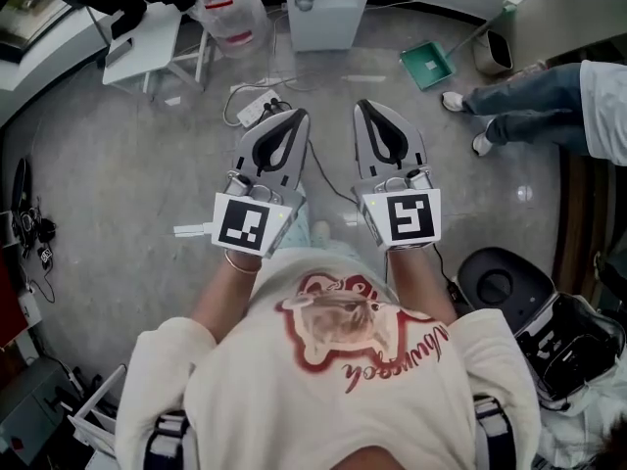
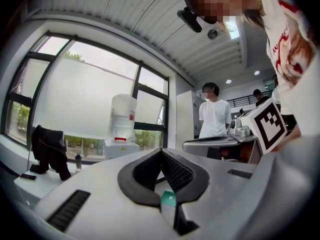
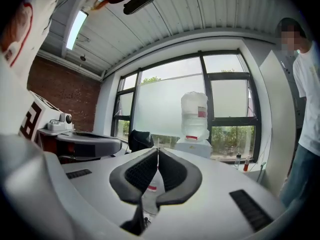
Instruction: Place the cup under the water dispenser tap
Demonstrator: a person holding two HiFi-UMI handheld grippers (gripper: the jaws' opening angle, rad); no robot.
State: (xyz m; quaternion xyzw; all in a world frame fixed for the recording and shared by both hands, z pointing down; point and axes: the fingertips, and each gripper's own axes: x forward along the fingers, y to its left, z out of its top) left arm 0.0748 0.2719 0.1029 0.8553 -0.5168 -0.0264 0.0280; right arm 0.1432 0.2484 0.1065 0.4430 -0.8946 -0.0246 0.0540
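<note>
Water dispenser [image 3: 194,146], a pale box topped by a clear rounded bottle [image 3: 195,115], stands far ahead by the window [image 3: 160,101]. Smooth grey left gripper [image 1: 297,116] and right gripper [image 1: 364,106] press ribbed black pads [image 3: 141,171] together, empty.

Head cam: head-mounted, faces steeply down; left gripper [image 1: 297,116] & right gripper [image 1: 364,106] close below, floor [image 1: 147,184] farther.
L gripper cam: sits behind own jaws, v. near them, faces level twd windows [image 2: 90,99].
R gripper cam: same setup, same heading.
Shared: water dispenser [image 1: 328,8] in all 3 views; neighbour gripper at each gripper cam's edge.
</note>
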